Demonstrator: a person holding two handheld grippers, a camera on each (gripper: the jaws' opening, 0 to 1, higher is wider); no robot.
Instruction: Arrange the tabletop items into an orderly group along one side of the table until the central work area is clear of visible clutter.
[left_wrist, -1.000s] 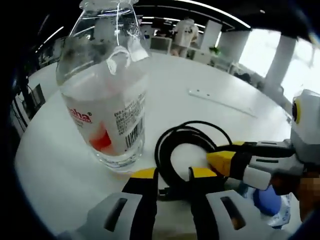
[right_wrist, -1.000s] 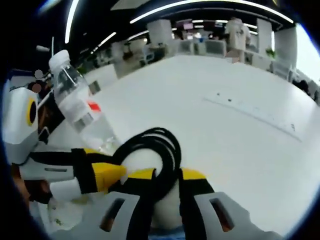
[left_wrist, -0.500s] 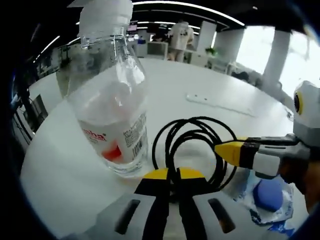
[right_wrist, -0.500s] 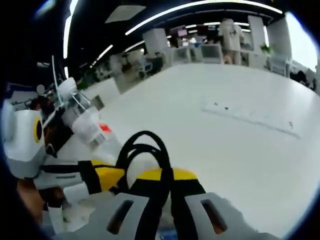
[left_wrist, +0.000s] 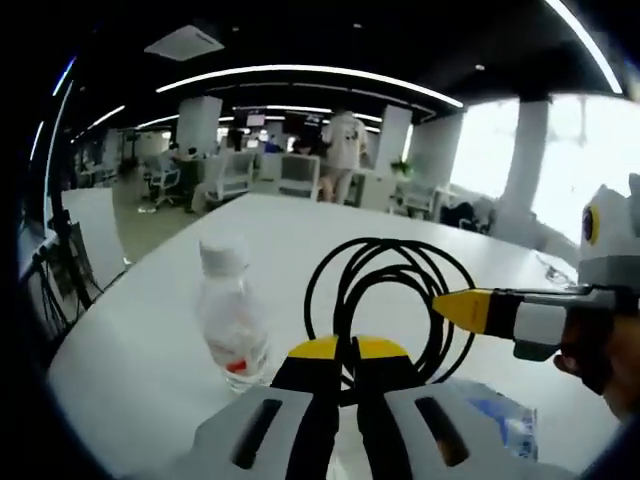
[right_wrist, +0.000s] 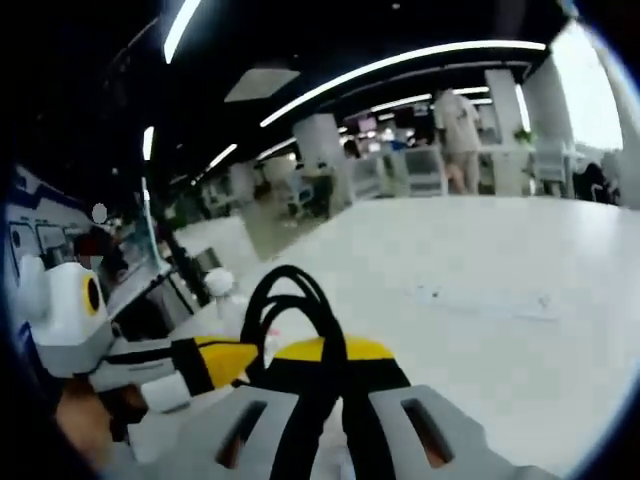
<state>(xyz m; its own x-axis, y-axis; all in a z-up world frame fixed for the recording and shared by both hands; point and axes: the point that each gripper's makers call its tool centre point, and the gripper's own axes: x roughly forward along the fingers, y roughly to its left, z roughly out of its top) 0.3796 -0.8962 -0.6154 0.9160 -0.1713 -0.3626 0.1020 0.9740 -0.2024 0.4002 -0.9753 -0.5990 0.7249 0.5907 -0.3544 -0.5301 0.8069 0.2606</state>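
Grippers left (left_wrist: 346, 349) and right (right_wrist: 330, 350) both clamp cable (left_wrist: 385, 290).

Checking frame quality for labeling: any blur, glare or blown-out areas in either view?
Left gripper view: mostly sharp; the coiled black cable and water bottle read cleanly, windows at right are blown out, straight lines bow from the fisheye. Right gripper view: softer overall; the left tongs and the bottle are smeared, ceiling light strips glare, and the white table shows little texture.
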